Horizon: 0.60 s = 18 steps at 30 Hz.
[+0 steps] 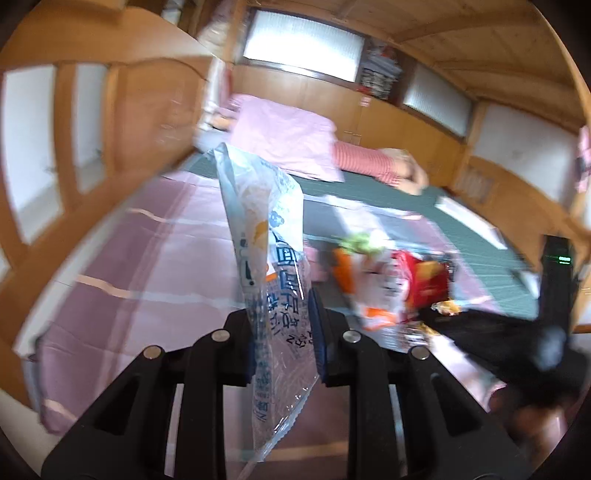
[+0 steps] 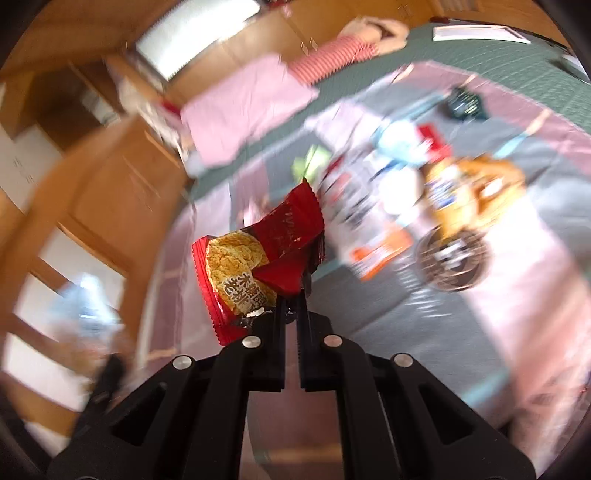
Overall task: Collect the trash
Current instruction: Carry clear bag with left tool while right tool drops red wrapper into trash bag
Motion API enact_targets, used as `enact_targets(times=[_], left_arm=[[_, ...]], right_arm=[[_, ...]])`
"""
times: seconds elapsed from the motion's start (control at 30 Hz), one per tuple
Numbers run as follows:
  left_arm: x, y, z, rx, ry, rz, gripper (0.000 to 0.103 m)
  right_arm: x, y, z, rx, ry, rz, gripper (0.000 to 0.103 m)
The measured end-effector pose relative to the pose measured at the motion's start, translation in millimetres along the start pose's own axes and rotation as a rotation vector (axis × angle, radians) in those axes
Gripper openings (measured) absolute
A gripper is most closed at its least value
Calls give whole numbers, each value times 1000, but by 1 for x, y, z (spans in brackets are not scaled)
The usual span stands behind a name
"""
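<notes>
My left gripper (image 1: pixel 282 334) is shut on a clear plastic bag (image 1: pixel 264 236) with blue and orange print, which stands up between the fingers above a pink bedsheet (image 1: pixel 147 266). To its right lies a pile of wrappers (image 1: pixel 388 280), red, orange and white. The other gripper's black body (image 1: pixel 517 332) shows blurred at the right edge of the left wrist view. My right gripper (image 2: pixel 291 302) is shut on a red snack wrapper (image 2: pixel 258 262) with a biscuit picture, lifted above the sheet. Beyond it lie several more wrappers (image 2: pixel 373 206) and a brown snack bag (image 2: pixel 476 192).
A green mat (image 2: pixel 517 70) covers the bed's far part, with a pink folded quilt (image 1: pixel 284 136) and a striped pillow (image 1: pixel 365 162) on it. Wooden panelled walls and a headboard (image 1: pixel 122 122) surround the bed. A dark small packet (image 2: pixel 465 101) and a white sheet (image 2: pixel 480 33) lie farther off.
</notes>
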<state>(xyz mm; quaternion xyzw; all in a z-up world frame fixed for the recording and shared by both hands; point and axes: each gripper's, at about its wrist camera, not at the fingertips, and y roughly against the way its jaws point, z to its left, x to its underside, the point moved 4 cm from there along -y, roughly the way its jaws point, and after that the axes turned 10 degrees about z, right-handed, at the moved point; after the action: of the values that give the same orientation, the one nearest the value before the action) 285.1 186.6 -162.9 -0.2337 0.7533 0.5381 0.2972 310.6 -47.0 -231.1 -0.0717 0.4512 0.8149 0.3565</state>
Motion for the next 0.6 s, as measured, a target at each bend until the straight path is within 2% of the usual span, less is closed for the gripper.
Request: enact_targets(times=[0.07, 0.13, 0.2, 0.23, 0.27, 0.3, 0.33, 0.4, 0.43, 0.47, 0.5, 0.57, 0.6], left_arm=[[2, -2, -10, 91, -22, 24, 24], [5, -4, -27, 232, -45, 74, 23], [8, -4, -43, 341, -72, 114, 23], [12, -1, -61, 426, -115, 139, 23], [15, 1, -71, 470, -144, 154, 23], [19, 2, -85, 526, -180, 176, 23], [27, 5, -103, 597, -228, 210, 23], [47, 6, -139, 709, -319, 287, 23], [55, 5, -151, 741, -347, 320, 23], [67, 3, -167, 779, -388, 366, 24], [84, 2, -187, 817, -440, 418, 24], [109, 0, -213, 861, -502, 489, 29], [122, -3, -224, 880, -525, 526, 49]], right_arm=[[-4, 50, -25, 36, 51, -7, 6], [4, 91, -56, 158, 158, 35, 6], [22, 114, -86, 269, 210, 88, 6], [32, 121, -102, 332, 229, 123, 6], [49, 126, -127, 429, 244, 193, 6], [58, 126, -141, 471, 241, 240, 6], [70, 127, -163, 497, 210, 305, 7], [78, 137, -188, 459, 112, 332, 22], [75, 151, -202, 435, 31, 302, 29], [71, 162, -208, 431, -16, 266, 44], [64, 178, -212, 434, -62, 198, 50], [45, 214, -218, 478, -106, 48, 50], [40, 226, -217, 500, -114, 0, 50]])
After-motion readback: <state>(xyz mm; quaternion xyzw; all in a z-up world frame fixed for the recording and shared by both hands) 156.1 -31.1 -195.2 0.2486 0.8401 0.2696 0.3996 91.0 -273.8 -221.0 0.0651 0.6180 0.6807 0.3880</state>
